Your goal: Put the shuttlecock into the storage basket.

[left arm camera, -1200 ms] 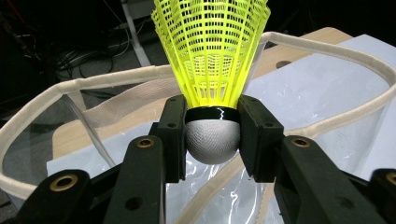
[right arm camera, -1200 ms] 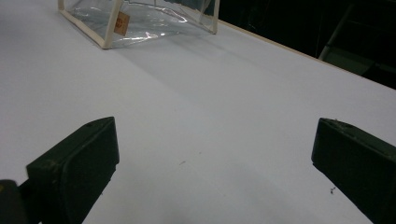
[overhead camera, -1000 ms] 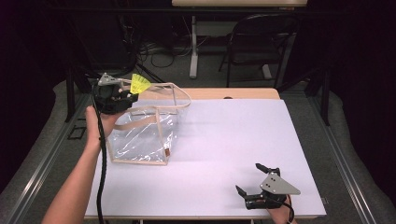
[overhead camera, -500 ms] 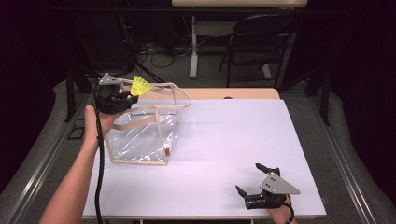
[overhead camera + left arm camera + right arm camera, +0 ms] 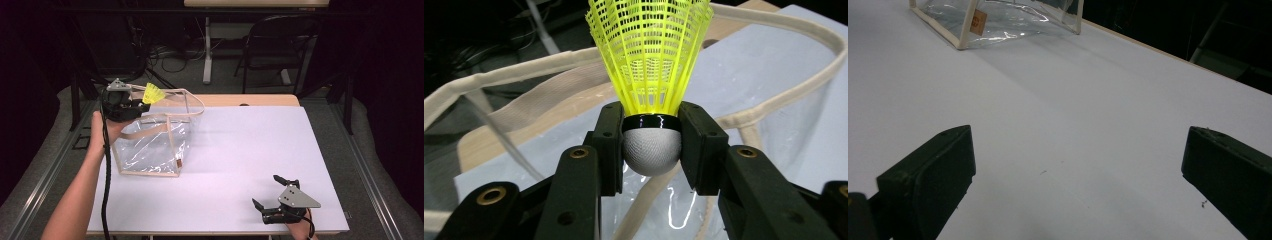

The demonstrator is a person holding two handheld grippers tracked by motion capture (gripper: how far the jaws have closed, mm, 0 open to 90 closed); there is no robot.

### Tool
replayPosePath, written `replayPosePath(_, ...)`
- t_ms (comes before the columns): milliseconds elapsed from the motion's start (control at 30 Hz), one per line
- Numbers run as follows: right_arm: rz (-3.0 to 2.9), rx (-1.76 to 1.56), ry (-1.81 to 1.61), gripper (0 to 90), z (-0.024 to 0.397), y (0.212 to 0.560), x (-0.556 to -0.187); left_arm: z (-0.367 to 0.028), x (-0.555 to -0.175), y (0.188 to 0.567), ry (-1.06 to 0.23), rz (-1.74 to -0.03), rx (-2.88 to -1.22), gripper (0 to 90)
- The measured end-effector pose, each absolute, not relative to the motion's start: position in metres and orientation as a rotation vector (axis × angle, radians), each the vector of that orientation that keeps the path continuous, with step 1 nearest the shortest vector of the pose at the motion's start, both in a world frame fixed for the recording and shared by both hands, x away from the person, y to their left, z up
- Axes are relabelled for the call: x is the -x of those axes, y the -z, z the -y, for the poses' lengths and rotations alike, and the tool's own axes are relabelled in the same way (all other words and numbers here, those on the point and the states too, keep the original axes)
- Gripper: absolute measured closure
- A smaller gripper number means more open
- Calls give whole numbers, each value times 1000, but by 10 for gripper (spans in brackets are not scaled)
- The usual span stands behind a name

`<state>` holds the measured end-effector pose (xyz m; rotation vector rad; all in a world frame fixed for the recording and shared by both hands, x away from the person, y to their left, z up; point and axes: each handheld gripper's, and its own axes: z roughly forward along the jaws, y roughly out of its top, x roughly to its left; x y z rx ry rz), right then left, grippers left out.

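Note:
A yellow shuttlecock [image 5: 152,93] with a white cork base [image 5: 652,151] is pinched at its base by my left gripper [image 5: 139,102], which is shut on it above the far left rim of a clear plastic bag [image 5: 150,145] with beige trim and handles. In the left gripper view the shuttlecock's skirt [image 5: 651,50] points up over the bag's open mouth. My right gripper [image 5: 274,192] rests near the table's front right edge, its jaws wide open on bare white tabletop [image 5: 1073,125], with nothing between them.
The bag stands on the left part of the white table [image 5: 250,145]; a small tan tag [image 5: 978,20] marks its near corner. A dark chair [image 5: 280,45] and cables lie on the floor beyond the far edge.
The bag has shifted and leaned a little nearer and to the right under the left gripper. The left hand has barely moved; the right gripper has stayed put.

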<state>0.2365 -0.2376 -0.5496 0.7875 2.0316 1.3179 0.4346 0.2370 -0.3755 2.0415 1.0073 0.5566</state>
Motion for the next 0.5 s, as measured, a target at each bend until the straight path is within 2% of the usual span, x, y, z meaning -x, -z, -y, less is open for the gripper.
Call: replayPosePath(500, -2032, -789, -1318, 4, 237, 550, -237, -232, -443, 378, -522, -988, -2101, 646)
